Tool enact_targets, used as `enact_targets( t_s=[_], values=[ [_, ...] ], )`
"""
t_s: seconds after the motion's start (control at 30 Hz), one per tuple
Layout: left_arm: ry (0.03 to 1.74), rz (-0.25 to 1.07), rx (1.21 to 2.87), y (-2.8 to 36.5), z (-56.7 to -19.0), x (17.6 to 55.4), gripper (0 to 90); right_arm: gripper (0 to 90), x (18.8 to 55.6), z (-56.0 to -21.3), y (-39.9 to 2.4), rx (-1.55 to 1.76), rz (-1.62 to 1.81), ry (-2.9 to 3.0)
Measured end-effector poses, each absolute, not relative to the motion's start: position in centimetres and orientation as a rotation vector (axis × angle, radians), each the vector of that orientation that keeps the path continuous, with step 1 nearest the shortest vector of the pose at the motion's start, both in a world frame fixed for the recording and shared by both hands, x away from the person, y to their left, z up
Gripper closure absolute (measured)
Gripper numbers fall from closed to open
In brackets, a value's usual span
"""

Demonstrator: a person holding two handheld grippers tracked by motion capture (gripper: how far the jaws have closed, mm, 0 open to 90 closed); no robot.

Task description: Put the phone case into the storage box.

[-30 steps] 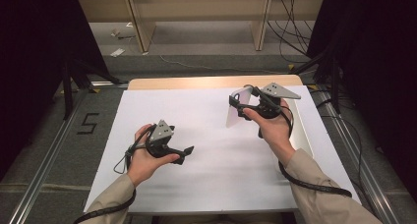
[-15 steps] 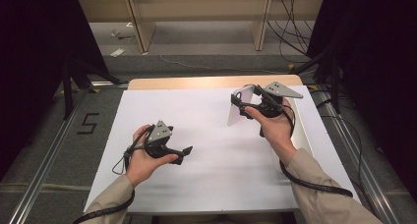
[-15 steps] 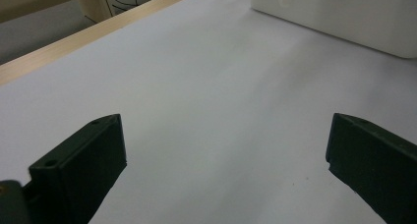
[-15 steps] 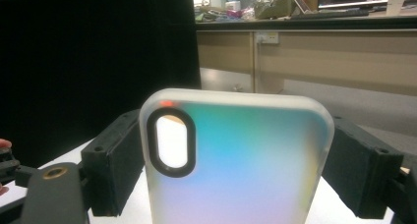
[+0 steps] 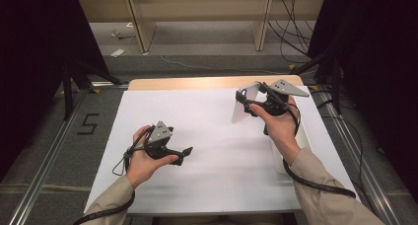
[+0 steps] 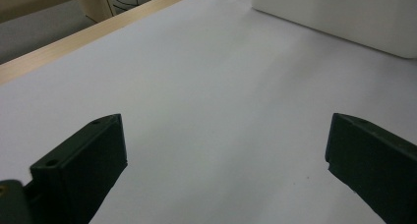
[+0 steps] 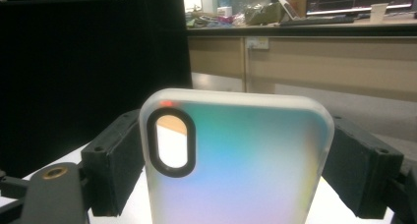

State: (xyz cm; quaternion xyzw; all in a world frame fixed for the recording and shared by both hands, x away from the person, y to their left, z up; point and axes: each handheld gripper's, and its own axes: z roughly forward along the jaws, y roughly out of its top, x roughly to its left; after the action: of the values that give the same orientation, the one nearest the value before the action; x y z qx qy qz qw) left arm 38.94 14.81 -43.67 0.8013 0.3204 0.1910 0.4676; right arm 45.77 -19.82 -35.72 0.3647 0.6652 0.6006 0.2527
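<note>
So the right gripper point(image 5: 245, 104) is clamping a phone case point(image 7: 236, 160) across its width, one jaw on each long edge, holding it upright above the white table point(image 5: 217, 136). The left gripper point(image 5: 185, 152) is sitting wide open with nothing between its jaws, down low. I'd keep the squeeze gentle; soft cases are prone to bowing.

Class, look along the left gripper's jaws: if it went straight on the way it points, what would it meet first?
Probably the white box lying ahead on the white table cover. The left gripper is open with nothing between its jaws; depth is unclear.
</note>
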Motion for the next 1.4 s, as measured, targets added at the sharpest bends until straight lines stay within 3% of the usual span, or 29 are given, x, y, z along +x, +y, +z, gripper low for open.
enact_targets(
  t_s=[1.4],
  values=[
    [0.797,0.487,1.968,15.7,-44.0,39.3,2.9,18.0,46.4,-34.2,-23.1,1.058,1.597,1.698]
  ],
)
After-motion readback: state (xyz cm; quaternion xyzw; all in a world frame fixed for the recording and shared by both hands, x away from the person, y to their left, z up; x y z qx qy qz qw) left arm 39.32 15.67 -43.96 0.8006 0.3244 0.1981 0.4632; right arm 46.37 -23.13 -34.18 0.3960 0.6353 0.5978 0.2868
